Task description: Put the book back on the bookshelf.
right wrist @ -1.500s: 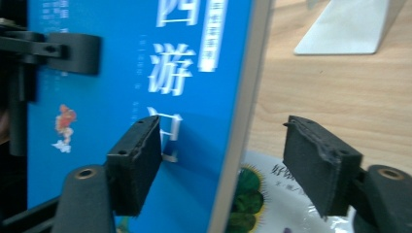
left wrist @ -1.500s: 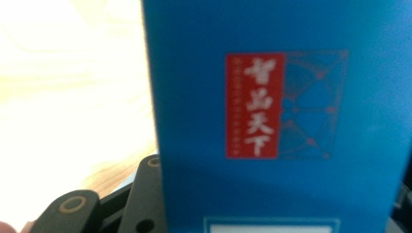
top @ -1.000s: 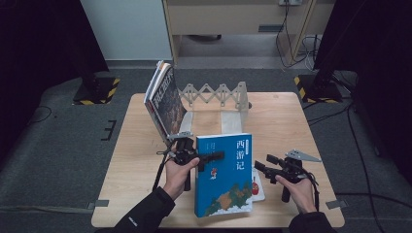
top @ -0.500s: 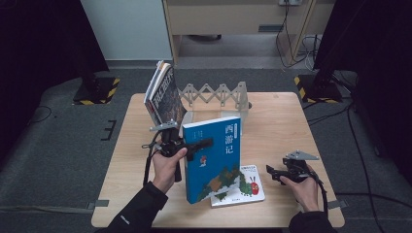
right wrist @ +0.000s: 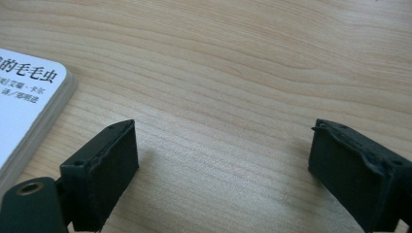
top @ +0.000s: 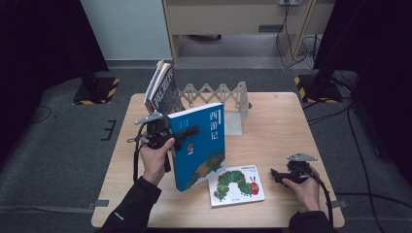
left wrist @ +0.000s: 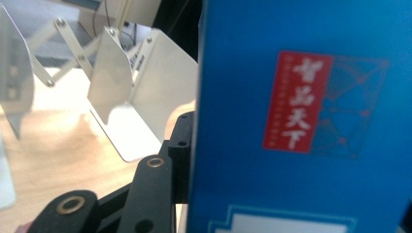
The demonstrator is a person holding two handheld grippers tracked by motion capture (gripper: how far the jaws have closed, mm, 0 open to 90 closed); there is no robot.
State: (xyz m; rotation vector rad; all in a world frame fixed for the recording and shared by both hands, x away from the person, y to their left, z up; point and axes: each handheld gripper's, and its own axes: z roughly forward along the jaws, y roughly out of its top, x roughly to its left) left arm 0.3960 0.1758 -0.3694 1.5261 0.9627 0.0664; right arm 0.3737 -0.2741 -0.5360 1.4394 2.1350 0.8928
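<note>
A person sat at a pale wooden table (top: 272,126), a two-jaw gripper in each hand. Nearest the person, the right gripper (top: 275,174) hung low over bare wood near the front right corner. Its jaws had just been opening and stood wide apart with nothing between them. Just to its left a small white caterpillar picture book (top: 237,185) lay flat, close to the front edge, untouched.

Farther in, on the left, the left gripper (top: 187,133) was clamped on a tall blue book (top: 199,145), gripping its left edge. The book was held upright, slightly tilted, its lower corner close above the table beside the picture book. In the left gripper view the blue cover (left wrist: 301,116) pressed against the one jaw in sight.

Behind the blue book an expanding metal book rack (top: 218,94) stood at the far edge. Several books (top: 163,90) leaned at its left end. The right half of the table lay open.
</note>
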